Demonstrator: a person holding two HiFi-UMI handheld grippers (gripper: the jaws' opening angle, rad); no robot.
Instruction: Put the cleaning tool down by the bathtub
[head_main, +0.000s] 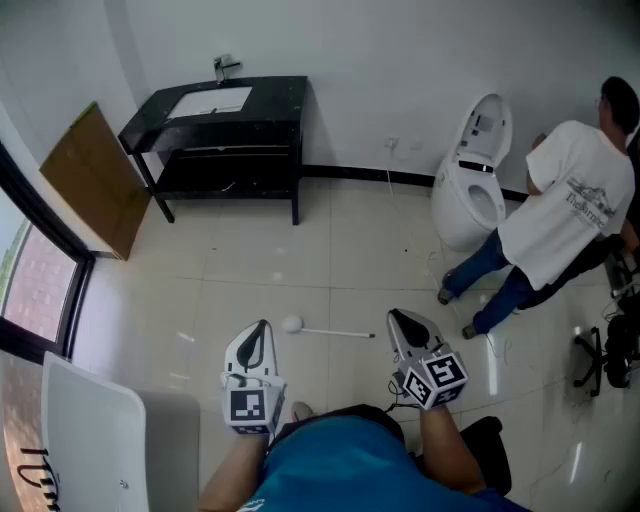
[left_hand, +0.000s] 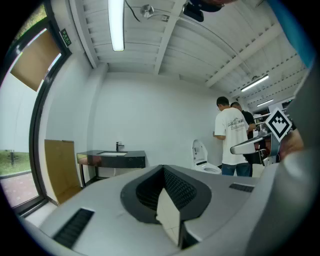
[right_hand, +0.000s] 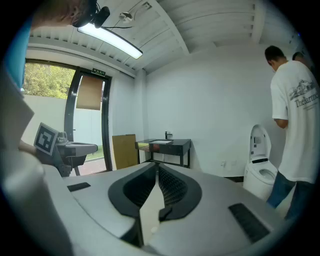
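The cleaning tool (head_main: 325, 329), a white brush with a round head and a thin straight handle, lies flat on the tiled floor. It rests between and just beyond the tips of my two grippers, and neither touches it. My left gripper (head_main: 263, 325) is held above the floor on the brush-head side, its jaws together and empty (left_hand: 163, 167). On the handle-end side my right gripper (head_main: 393, 316) is also raised, jaws closed with nothing between them (right_hand: 156, 165). The white bathtub (head_main: 95, 440) fills the lower left corner of the head view.
A black washstand with a sink (head_main: 225, 120) stands against the far wall. A brown board (head_main: 95, 175) leans by the window at left. A person in a white shirt (head_main: 565, 205) bends beside the white toilet (head_main: 472, 185). A black chair base (head_main: 603, 357) is at right.
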